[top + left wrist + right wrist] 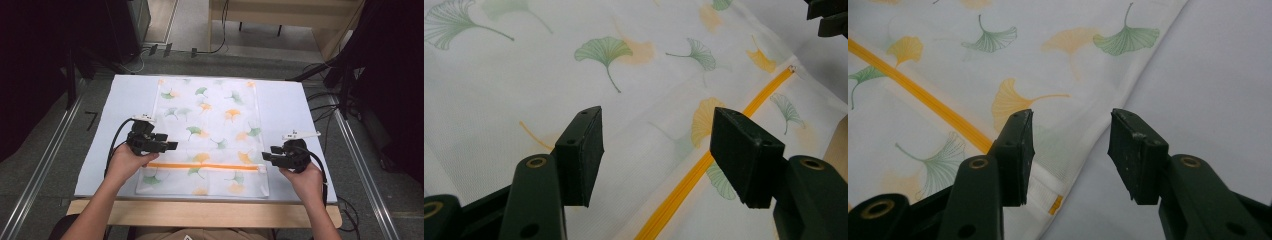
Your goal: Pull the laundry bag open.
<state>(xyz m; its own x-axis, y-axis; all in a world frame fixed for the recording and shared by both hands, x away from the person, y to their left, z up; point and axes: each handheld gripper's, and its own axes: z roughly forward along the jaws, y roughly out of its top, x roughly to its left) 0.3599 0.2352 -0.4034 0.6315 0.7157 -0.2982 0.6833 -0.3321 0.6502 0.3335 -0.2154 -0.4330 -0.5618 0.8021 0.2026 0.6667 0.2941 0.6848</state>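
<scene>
White desk (295, 100), mesh bag (210, 130) laid flat along its near edge.
Left gripper (172, 146) and right gripper (265, 156) (jaws apart, nothing held) flank the orange zipper (205, 166).

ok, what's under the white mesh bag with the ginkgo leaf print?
The white mesh bag with the ginkgo leaf print lies flat on a pale grey table mat. Whether anything is inside cannot be seen; the bag's fabric covers it.
</scene>
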